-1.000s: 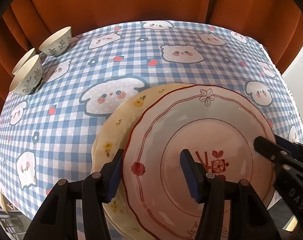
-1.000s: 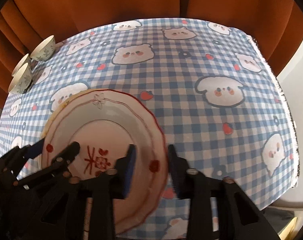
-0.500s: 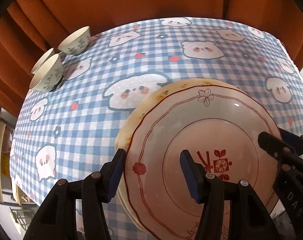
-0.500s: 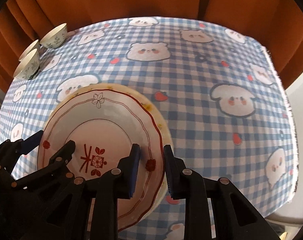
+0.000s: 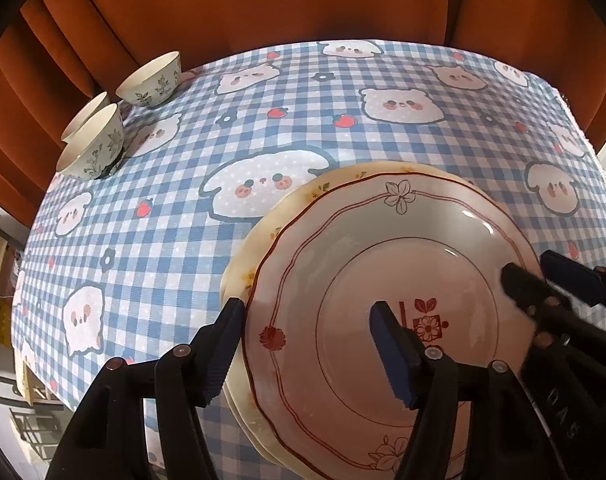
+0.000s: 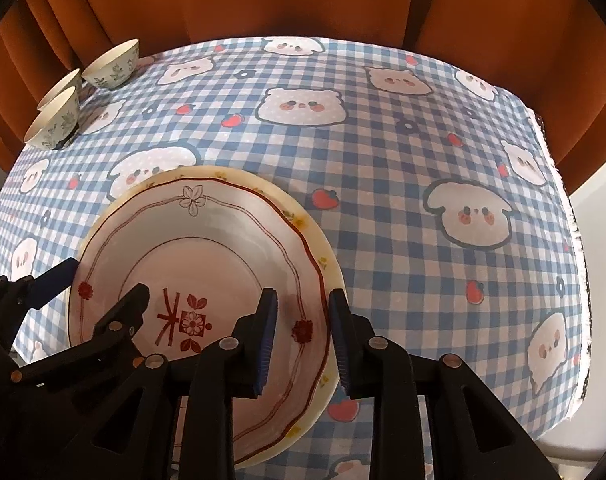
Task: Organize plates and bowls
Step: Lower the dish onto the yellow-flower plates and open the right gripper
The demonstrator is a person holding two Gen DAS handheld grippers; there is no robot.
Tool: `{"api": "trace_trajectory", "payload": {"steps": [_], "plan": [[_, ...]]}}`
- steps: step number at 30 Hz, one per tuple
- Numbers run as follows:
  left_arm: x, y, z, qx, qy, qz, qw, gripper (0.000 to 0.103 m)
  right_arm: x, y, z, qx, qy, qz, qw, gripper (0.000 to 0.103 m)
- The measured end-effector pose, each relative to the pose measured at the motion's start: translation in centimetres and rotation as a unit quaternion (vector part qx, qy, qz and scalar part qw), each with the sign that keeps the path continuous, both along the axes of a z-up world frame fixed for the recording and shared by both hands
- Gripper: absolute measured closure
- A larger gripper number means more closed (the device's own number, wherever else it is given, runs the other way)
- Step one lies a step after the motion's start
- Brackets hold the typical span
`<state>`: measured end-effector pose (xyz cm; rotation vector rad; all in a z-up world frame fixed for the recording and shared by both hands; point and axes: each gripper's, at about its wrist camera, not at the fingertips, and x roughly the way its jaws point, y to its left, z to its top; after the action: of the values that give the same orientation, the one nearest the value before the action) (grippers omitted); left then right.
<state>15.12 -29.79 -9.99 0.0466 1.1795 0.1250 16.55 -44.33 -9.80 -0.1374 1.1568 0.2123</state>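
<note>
- While the red-rimmed plate point(image 5: 383, 320) lies on top of the yellow plate point(image 5: 247, 264), the plate part of the task looks nearly done, I judge; both sit near the front edge of the tabletop point(image 6: 403, 200).
- Left tool point(image 5: 307, 352): jaws have just been opening, now mid-wide, astride the left rim of the stack; pads seem not to press on it.
- Right tool point(image 6: 303, 332): jaws also have just been opening, a narrow gap around the right rim, pads apart from it as far as I see.
- Left to do, prob.: three bowls point(image 6: 111, 64) at the far left corner, well apart from the plates; two are nested or close together, cannot tell which, one alone.
- Plates: glossy glazed ceramic, wavy rim, shallow round well, red flower motif.
- Bowls: small, pale, with leaf print.
- Cloth: soft blue check fabric w/ animal faces.
</note>
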Motion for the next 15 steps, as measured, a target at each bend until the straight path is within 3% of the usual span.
{"api": "trace_trajectory", "payload": {"steps": [2, 7, 15], "plan": [[0.0, 0.4, 0.1, -0.007, 0.001, 0.003, 1.0000, 0.036, -0.1, 0.0, 0.2, -0.006, -0.009, -0.004, 1.000, 0.049], [-0.4, 0.9, 0.8, -0.029, 0.002, -0.007, 0.9996, 0.026, -0.1, -0.6, 1.4, 0.015, -0.018, -0.015, 1.000, 0.029], [-0.8, 3.7, 2.6, -0.041, -0.028, -0.020, 0.9986, 0.021, -0.6, 2.1, 3.2, 0.031, -0.026, -0.011, 0.999, 0.029]]}}
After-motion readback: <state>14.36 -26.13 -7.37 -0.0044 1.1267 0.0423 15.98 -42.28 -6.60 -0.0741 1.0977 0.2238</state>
